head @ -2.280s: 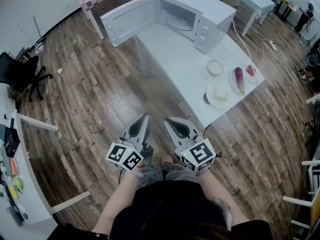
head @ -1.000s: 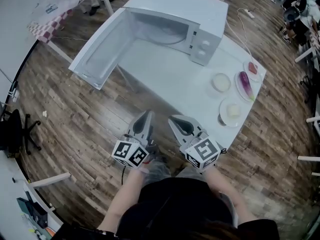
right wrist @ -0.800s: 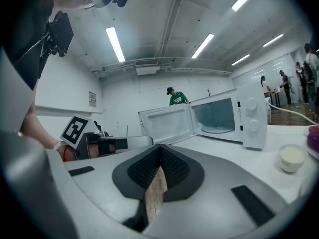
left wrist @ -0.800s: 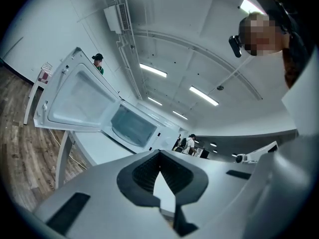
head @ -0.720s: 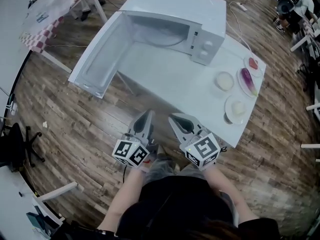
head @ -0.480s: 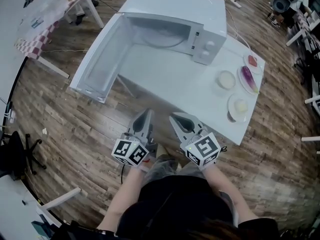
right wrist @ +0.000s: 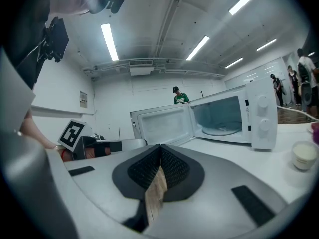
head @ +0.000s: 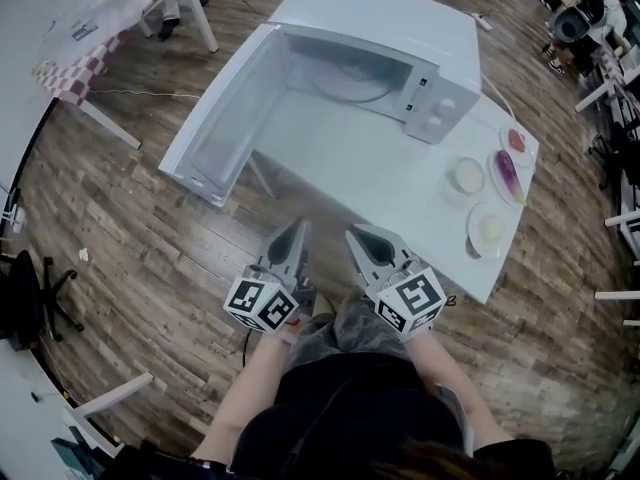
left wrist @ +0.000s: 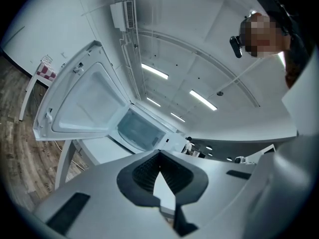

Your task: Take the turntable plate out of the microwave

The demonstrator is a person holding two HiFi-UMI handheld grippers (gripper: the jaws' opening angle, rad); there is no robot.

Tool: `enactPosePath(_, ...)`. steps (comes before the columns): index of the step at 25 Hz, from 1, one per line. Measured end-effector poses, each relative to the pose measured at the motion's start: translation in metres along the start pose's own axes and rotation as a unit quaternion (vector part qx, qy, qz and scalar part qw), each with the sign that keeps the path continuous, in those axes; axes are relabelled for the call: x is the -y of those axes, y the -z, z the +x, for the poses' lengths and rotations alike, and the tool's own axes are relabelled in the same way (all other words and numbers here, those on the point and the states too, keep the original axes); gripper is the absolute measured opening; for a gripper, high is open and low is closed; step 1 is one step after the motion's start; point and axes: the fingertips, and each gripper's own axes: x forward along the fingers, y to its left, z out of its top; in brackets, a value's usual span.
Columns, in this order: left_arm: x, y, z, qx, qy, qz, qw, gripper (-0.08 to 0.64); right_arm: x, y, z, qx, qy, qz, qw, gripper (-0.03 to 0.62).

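A white microwave [head: 400, 43] stands on the far end of a white table [head: 380, 173], its door [head: 225, 113] swung wide open to the left. The clear glass turntable plate [head: 352, 76] lies inside the cavity; the right gripper view shows the plate [right wrist: 222, 130] there too. My left gripper [head: 298, 226] and right gripper [head: 353, 233] are held side by side short of the table's near edge, well away from the microwave. Both are shut with nothing between the jaws. In the left gripper view the shut left gripper [left wrist: 159, 154] points toward the open door [left wrist: 82, 103].
At the table's right end sit a small bowl [head: 468, 176], a plate with an eggplant [head: 508, 176], a plate with pale food [head: 489, 230] and a small dish [head: 516, 140]. A checkered table [head: 85, 48] stands far left. An office chair [head: 25, 303] is at the left edge.
The table and microwave have drawn nearer and shifted slightly right in the head view. Both grippers stay shut, side by side, now closer to the table's near edge.
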Motion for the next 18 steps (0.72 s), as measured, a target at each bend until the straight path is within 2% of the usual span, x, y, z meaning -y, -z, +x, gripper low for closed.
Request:
enactPosePath(6,-0.019,-0.002,0.011,-0.008,-0.002,0.003,1.0,0.011,0.019,0.007,0.023,-0.012,0.006,0.01,1.0,0.02)
enactPosePath(9,-0.024,-0.006,0.023,-0.018,0.025,0.021,0.9993,0.011,0.037,0.004,0.04,-0.003,0.022,0.012,1.0,0.02)
enactPosePath(13,-0.031,-0.015,0.051,-0.033,0.056,0.049,0.9967,0.011,0.056,-0.012,0.07,0.014,0.023,0.005,1.0,0.02)
enactPosePath(18,-0.038,-0.022,0.099,-0.056,0.089,0.069,0.992,0.011,0.084,-0.021,0.103,0.008,0.032,0.0,0.999,0.02)
